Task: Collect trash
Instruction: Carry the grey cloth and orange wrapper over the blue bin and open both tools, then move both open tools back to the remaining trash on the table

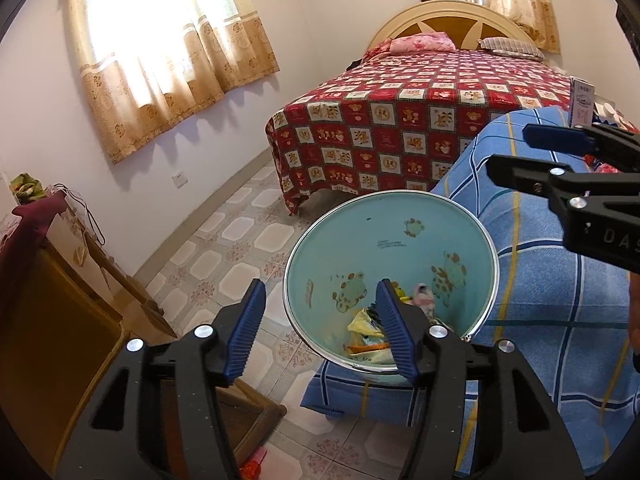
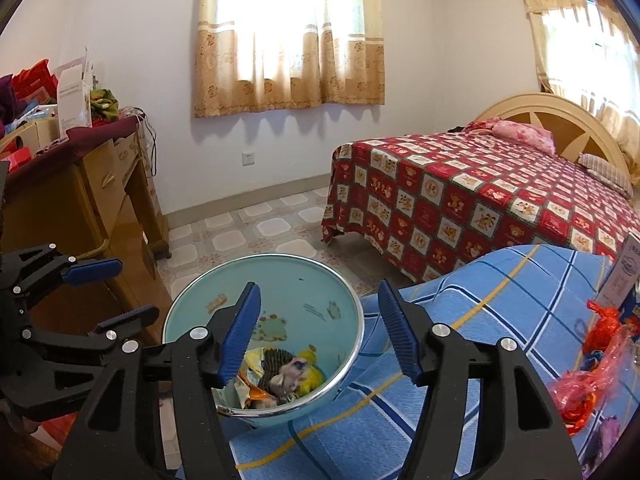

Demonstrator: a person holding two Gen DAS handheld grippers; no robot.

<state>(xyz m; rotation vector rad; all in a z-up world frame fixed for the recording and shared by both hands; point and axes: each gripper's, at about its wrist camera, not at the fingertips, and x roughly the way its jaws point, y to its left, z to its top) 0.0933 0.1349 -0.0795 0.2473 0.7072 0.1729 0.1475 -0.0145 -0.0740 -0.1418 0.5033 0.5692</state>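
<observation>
The blue checked cloth (image 2: 500,320) covers the surface in front of me, whether a low desk or a second bed I cannot tell, with the red patchwork bed (image 2: 500,200) beyond it across the tiled floor. At the cloth's near edge stands the pale blue waste bin (image 1: 352,240), mouth tipped toward me, with crumpled wrappers (image 2: 280,376) lying in its bottom. More trash waits to my right: a red crinkled wrapper (image 2: 600,328) lies on the cloth near a white carton (image 2: 624,280).

My left tongs (image 1: 324,328) hang apart and empty at the bin's rim; my right tongs (image 2: 320,332) are likewise apart and empty, straddling the bin's right edge. I judge the next move is mine on the right: swing to the red wrapper, pinch a raised fold and not the cloth, and carry it well over the mouth before letting go. The left tongs could steady the rim, since the bin looks light.
</observation>
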